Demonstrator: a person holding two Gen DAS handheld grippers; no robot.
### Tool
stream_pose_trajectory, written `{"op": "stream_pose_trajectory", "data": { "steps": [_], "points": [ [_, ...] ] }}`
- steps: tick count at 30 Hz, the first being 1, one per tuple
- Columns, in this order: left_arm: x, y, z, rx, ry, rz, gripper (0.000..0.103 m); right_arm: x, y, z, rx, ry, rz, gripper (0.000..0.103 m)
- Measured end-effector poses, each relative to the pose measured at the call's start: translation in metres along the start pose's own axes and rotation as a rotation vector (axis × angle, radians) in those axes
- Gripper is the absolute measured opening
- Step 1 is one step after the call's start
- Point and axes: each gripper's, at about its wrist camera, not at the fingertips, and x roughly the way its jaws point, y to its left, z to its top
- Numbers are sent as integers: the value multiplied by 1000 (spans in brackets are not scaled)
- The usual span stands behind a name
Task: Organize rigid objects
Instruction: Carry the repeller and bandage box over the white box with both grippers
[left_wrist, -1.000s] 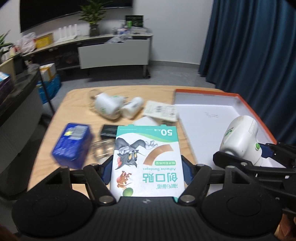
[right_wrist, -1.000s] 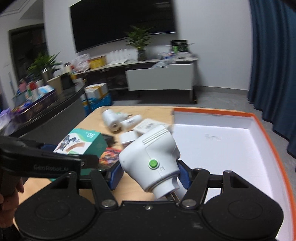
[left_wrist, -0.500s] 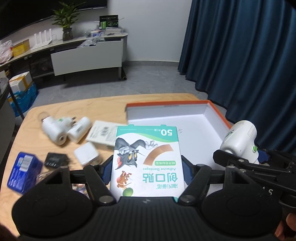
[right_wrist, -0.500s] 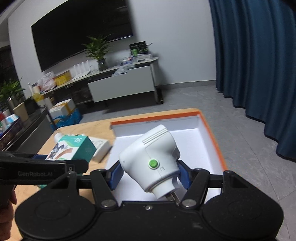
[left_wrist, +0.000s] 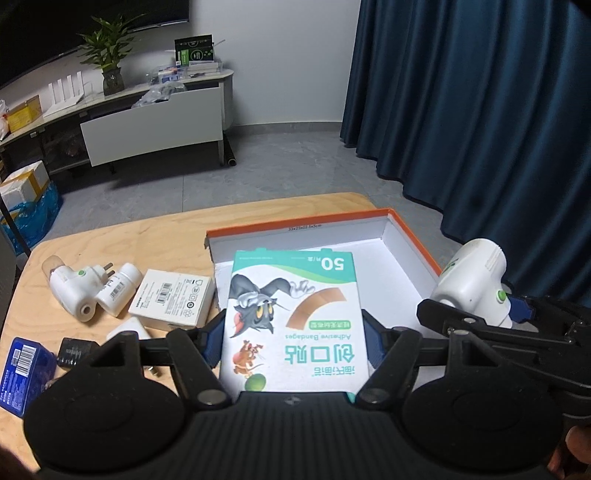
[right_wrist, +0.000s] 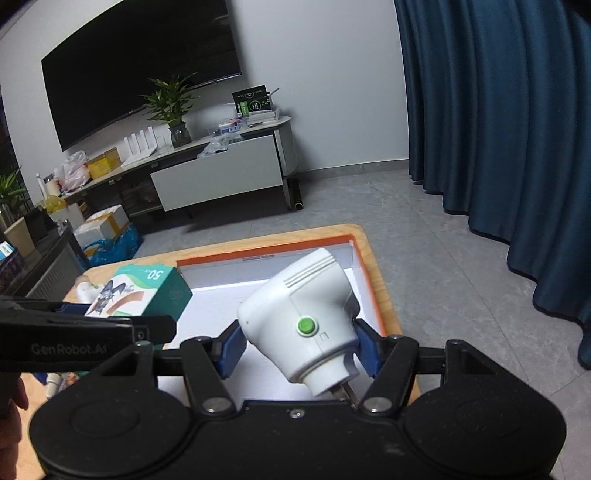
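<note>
The left gripper (left_wrist: 293, 341) has its two blue pads pressed on the sides of the bandage box (left_wrist: 295, 325). The box has a cartoon cat on it. The jaws are about half way open, because the box is wide. The box hangs in the air over the near left part of the tray (left_wrist: 410, 254).

The right gripper (right_wrist: 297, 349) squeezes the white plug-in device (right_wrist: 295, 321) the same way, with a pad on each side. It has a green button. It hangs over the near right part of the tray.

The tray is a flat white box with an orange rim. It sits at the right end of the wooden table (left_wrist: 147, 236). I can see nothing lying inside it.

I think the step now is carrying: both things are picked up and are above the tray. The next move would be to lower each one down to the white floor of the tray. The two should stay side by side and not bump. Then the jaws can open wide to let go.

More things wait on the left side of the table. I count one more white plug-in device (left_wrist: 74, 291), one small white bottle (left_wrist: 120, 288) touching it, one flat white box (left_wrist: 171, 299), one small white block (left_wrist: 127, 328), one black thing (left_wrist: 75, 352) and one blue box (left_wrist: 22, 369) at the near left edge. That makes six still on the table, two held, and one tray.

Some small bits near the black thing are hidden by the gripper, so I cannot tell what they are.
</note>
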Motion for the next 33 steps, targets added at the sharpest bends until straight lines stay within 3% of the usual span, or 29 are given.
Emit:
{"op": "stream_pose_trajectory", "data": {
  "steps": [33],
  "points": [
    [44, 14, 30, -60, 45, 41, 72, 84, 6, 47, -10, 92, -30, 75]
  ]
}}
